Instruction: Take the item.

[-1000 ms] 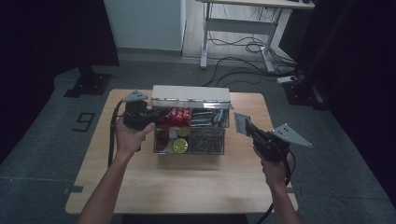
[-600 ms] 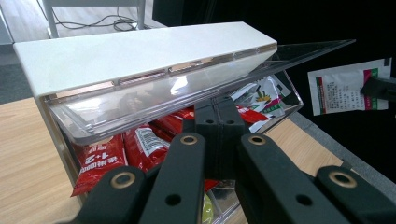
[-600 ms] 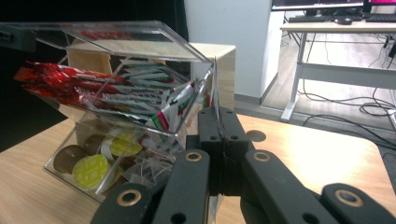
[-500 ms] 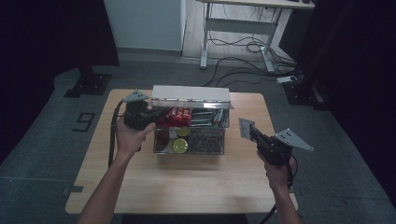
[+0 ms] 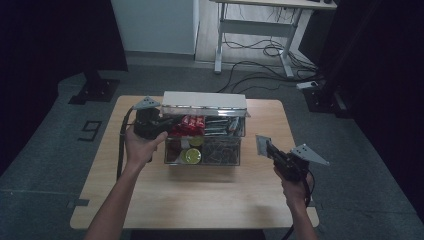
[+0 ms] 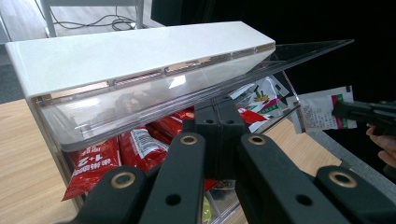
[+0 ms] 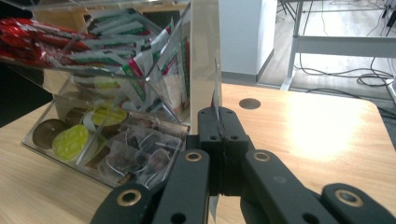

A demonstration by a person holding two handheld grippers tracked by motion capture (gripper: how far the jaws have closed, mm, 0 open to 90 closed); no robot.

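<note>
From the high view, a clear box [image 5: 205,137] with a white lid [image 5: 204,99] stands toward the far middle of the counter [image 5: 195,200], and everything else sits around that box. The left tongs [image 5: 167,121] are at the box's left end, up by the raised lid, with the hand [image 5: 142,147] wrapped around their body. The right tongs [image 5: 266,146] hover off the box's right side, apart from it, pinching a small flat packet [image 5: 262,145] that stands on edge above the counter. Inside the box, red packets [image 5: 191,123] fill the upper left part and a green-topped capsule [image 5: 190,155] lies in the lower front. In the left gripper view, the left tongs [image 6: 218,122] are closed tight just under the lid's clear flap [image 6: 187,93], right over the red packets [image 6: 116,154]; I cannot tell whether they touch the flap. The packet [image 6: 322,110] shows beyond the box's far end. In the right gripper view, the right tongs [image 7: 218,133] are clamped on the thin packet [image 7: 216,95], seen edge-on, just beside the box's near corner, where tea bags [image 7: 140,151] lie in the lower tray.
</note>
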